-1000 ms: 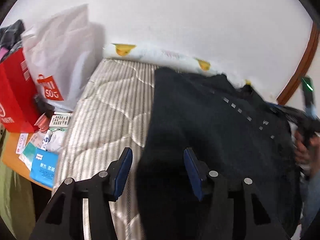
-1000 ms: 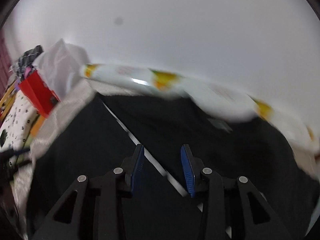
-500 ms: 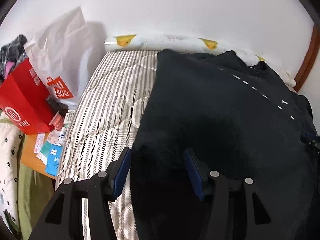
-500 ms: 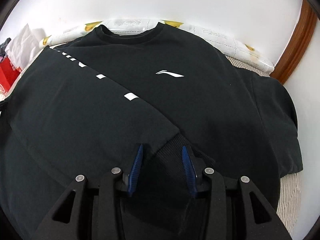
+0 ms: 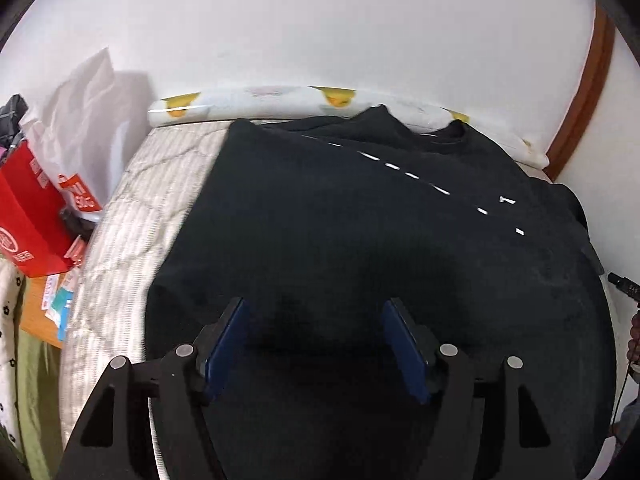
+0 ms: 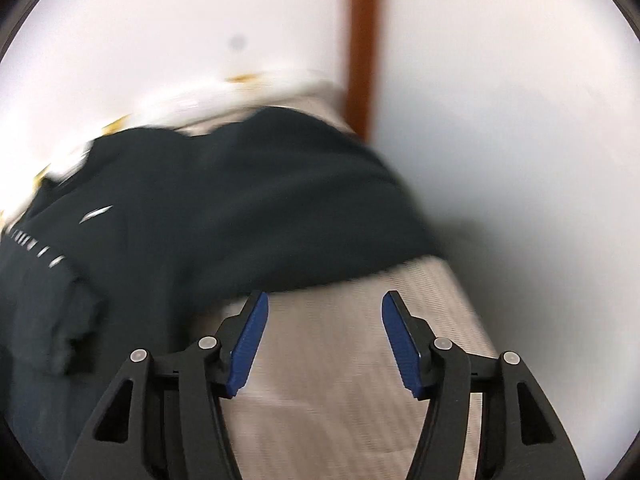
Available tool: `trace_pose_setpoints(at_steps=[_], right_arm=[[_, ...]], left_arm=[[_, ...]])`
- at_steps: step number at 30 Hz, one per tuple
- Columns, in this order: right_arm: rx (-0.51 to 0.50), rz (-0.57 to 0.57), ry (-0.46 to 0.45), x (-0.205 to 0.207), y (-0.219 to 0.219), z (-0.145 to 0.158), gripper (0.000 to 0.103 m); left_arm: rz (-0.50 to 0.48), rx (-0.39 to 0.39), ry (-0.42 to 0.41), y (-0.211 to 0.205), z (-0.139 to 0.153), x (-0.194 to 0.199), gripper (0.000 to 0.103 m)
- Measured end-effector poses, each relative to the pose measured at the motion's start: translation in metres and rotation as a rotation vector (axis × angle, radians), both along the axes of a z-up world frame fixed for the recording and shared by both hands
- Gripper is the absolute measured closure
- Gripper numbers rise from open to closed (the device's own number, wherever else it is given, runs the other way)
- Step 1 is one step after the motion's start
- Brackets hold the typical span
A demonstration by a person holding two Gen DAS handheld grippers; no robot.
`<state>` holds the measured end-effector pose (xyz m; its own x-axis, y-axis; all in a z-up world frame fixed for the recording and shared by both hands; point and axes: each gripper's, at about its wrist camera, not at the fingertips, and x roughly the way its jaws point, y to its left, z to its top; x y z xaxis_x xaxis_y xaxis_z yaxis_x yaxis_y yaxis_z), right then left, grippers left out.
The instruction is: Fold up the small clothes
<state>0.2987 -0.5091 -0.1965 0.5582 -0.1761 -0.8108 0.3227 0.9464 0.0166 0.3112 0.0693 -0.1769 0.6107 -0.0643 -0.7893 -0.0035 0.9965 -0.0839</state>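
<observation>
The black shirt lies spread on the bed, collar toward the pillow, one sleeve folded across its front. The left tool hangs wide open over the shirt's near part, gripping nothing; the right tool is also wide open and empty, over bare bed just off the shirt's side edge. Risk, as I judge it: a shallow pinch could take only the top layer and drag that sleeve fold loose.

Open at my 9 o'clock: bare striped quilted mattress.
Blocked at 10 o'clock: red paper bag, white plastic bag.
12 o'clock: white wall.
</observation>
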Motion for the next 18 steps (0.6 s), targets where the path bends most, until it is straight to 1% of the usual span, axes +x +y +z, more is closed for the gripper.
trace_pose_setpoints(at_steps=[1, 3, 4, 6, 8, 9, 10, 12, 15, 18], right_arm=[[0.026, -0.024, 0.003, -0.007, -0.018, -0.005, 0.044], [0.095, -0.055, 0.007, -0.006, -0.039, -0.015, 0.044], [0.123, -0.060, 0.009, -0.005, -0.043, -0.018, 0.044], [0.234, -0.049, -0.001, 0.001, -0.053, -0.027, 0.044], [0.302, -0.037, -0.019, 0.010, -0.054, -0.033, 0.044], [0.318, -0.035, -0.032, 0.015, -0.054, -0.036, 0.044], [0.313, -0.043, -0.047, 0.016, -0.054, -0.035, 0.044], [0.328, -0.057, -0.055, 0.023, -0.055, -0.036, 0.044], [0.422, -0.098, -0.088, 0.032, -0.063, -0.037, 0.044], [0.484, -0.146, -0.116, 0.040, -0.070, -0.038, 0.044]], left_arm=[[-0.002, 0.004, 0.001, -0.007, -0.001, 0.003, 0.036], [-0.006, 0.000, 0.006, -0.017, -0.003, 0.007, 0.036], [-0.009, -0.005, 0.009, -0.022, -0.004, 0.008, 0.036], [-0.013, -0.017, 0.017, -0.028, -0.005, 0.012, 0.036], [-0.017, -0.030, 0.025, -0.031, -0.005, 0.015, 0.036], [-0.021, -0.041, 0.022, -0.032, -0.005, 0.015, 0.036], [-0.024, -0.047, 0.018, -0.033, -0.004, 0.015, 0.036], [-0.026, -0.043, 0.005, -0.033, -0.001, 0.015, 0.036], [-0.020, -0.052, -0.015, -0.031, 0.002, 0.014, 0.036], [-0.006, -0.057, -0.010, -0.026, 0.001, 0.014, 0.036]])
